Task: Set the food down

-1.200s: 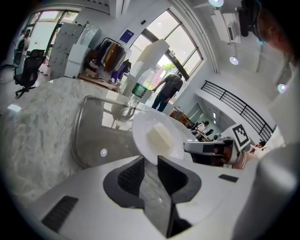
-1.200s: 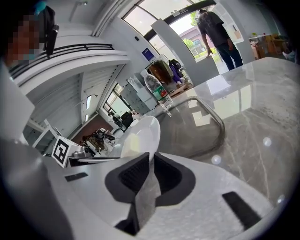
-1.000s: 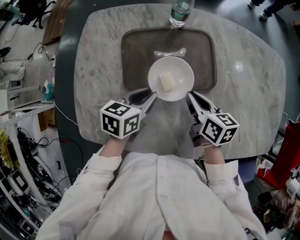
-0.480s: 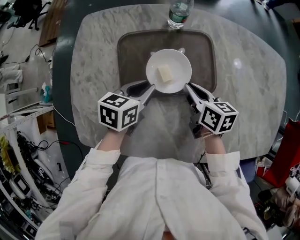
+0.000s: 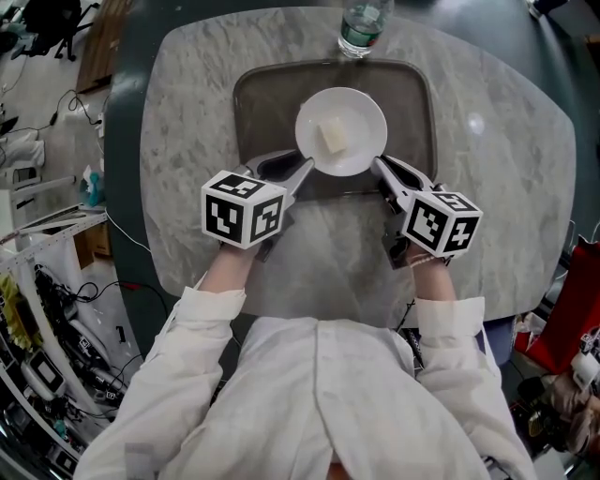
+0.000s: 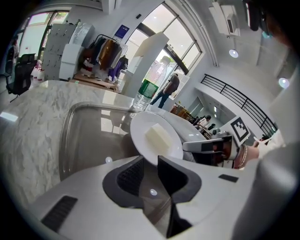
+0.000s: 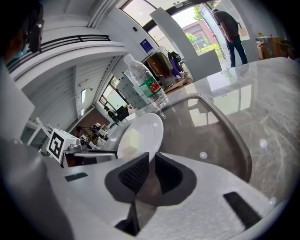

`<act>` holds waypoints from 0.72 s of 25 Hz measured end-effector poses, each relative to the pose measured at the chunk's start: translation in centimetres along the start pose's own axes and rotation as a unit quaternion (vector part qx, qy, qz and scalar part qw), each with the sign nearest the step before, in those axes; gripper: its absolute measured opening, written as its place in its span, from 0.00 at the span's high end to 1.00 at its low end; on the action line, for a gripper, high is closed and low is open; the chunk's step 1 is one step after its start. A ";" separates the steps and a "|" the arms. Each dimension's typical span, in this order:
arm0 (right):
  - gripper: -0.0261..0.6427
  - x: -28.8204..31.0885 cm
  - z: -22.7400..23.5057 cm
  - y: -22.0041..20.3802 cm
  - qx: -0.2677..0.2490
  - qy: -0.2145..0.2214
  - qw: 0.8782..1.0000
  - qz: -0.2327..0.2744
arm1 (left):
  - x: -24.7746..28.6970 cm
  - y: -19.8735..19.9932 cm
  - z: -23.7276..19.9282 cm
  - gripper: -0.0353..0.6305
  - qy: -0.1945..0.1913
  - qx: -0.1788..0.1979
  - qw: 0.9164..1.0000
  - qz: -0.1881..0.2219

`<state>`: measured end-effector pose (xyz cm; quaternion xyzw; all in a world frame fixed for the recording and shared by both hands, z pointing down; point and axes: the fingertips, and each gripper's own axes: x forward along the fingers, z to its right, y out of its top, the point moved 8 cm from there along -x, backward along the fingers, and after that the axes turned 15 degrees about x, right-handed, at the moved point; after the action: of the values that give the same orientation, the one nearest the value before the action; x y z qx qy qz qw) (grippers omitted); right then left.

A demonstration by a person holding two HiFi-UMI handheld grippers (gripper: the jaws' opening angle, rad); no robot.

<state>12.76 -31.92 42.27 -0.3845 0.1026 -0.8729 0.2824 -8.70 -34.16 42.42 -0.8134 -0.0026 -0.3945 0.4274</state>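
Marble table (image 5: 187, 112), over tray (image 5: 253, 103): my left gripper (image 5: 305, 169) and right gripper (image 5: 380, 167) pinch plate (image 5: 361, 112) at opposite rims, food block (image 5: 331, 137) long axis roughly far-near

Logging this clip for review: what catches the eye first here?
A white plate with a pale block of food, gripped at its rim from both sides by the left gripper and right gripper, over a dark tray on the marble table. A water bottle stands at the tray's far edge.

head: steeply down over table (image 5: 506, 187) | gripper views: close, along jaws | shared: plate (image 5: 361, 117)
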 end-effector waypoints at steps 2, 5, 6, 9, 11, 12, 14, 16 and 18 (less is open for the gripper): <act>0.95 0.1 0.0 0.1 -0.001 -0.010 1.000 -0.004 | 0.3 0.1 -0.1 0.82 -0.001 -0.002 1.000 -0.005; 0.95 0.3 0.1 0.2 -0.003 -0.023 1.000 -0.017 | 0.6 0.2 -0.3 0.82 -0.004 -0.006 1.000 -0.011; 0.95 0.4 0.1 0.3 -0.005 -0.027 0.999 -0.023 | 0.7 0.2 -0.4 0.82 -0.006 -0.009 1.000 -0.013; 0.94 0.7 0.0 0.2 -0.020 -0.042 0.998 -0.048 | 0.7 0.3 -0.6 0.82 -0.011 -0.012 1.000 -0.017; 0.87 1.0 -0.2 0.0 -0.028 -0.043 0.997 -0.064 | 0.7 0.3 -0.6 0.82 -0.010 -0.013 1.000 -0.018; 0.81 1.2 -0.4 -0.1 -0.030 -0.042 0.996 -0.068 | 0.8 0.3 -0.6 0.82 -0.008 -0.013 1.000 -0.019; 0.79 1.3 -0.6 -0.1 -0.033 -0.042 0.996 -0.069 | 0.8 0.3 -0.6 0.82 -0.003 -0.013 1.000 -0.022; 0.79 1.2 -0.7 -0.2 -0.039 -0.044 0.996 -0.065 | 0.8 0.3 -0.6 0.82 0.002 -0.014 1.000 -0.021; 0.78 1.2 -0.7 -0.3 -0.047 -0.046 0.996 -0.063 | 0.7 0.4 -0.7 0.82 0.009 -0.018 1.000 -0.016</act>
<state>11.43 -32.39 42.62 -0.4426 0.1060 -0.8646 0.2130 -8.48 -35.11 42.84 -0.8174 -0.0045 -0.4081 0.4067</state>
